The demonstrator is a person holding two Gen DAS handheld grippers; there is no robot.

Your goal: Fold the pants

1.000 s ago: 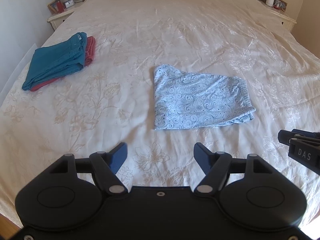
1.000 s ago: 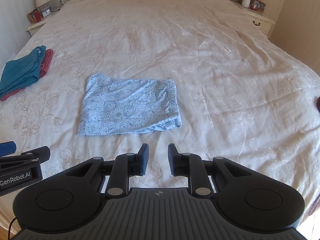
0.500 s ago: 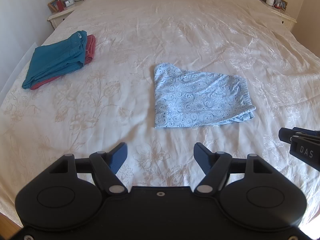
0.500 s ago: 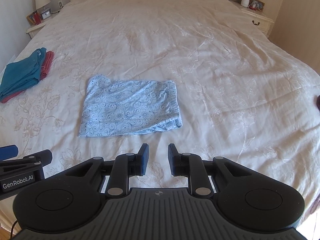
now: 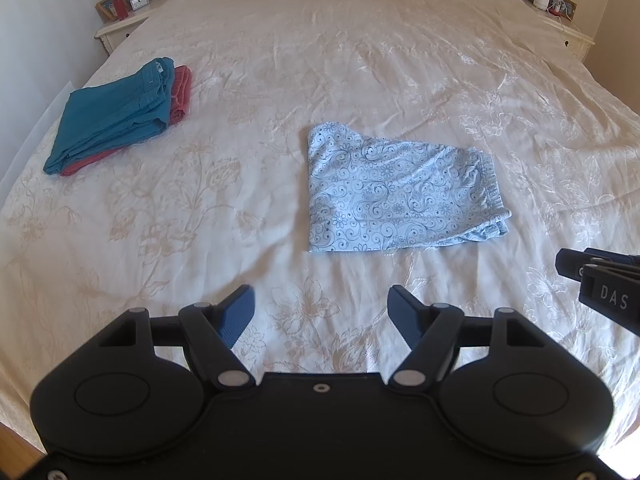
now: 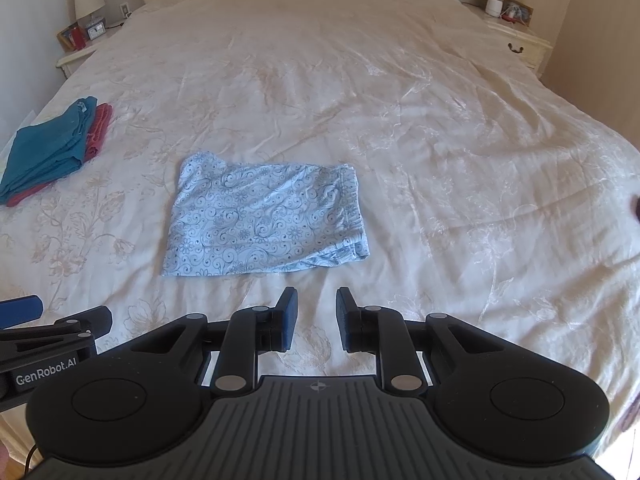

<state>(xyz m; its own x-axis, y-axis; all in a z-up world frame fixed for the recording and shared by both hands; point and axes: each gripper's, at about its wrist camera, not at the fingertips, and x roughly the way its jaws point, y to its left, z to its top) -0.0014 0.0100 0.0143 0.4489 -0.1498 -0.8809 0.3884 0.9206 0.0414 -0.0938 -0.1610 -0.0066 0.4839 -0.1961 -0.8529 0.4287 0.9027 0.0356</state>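
Bed (image 5: 360,60) with cream floral bedspread. Teal folded pants (image 5: 112,116) stacked on red folded garment (image 5: 182,92), far left. Light-blue patterned pants (image 5: 400,196), folded flat, mid-bed, ahead of both grippers. Left gripper (image 5: 322,312): fingers spread wide, empty. Right gripper (image 6: 317,318): fingers narrowly parted, nothing between them. Neither touches the pants.

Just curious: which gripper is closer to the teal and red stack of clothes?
Left. The left gripper hovers open over the bedspread, with the stack off to its left. The right gripper, beside it on the far side, is further from the stack.
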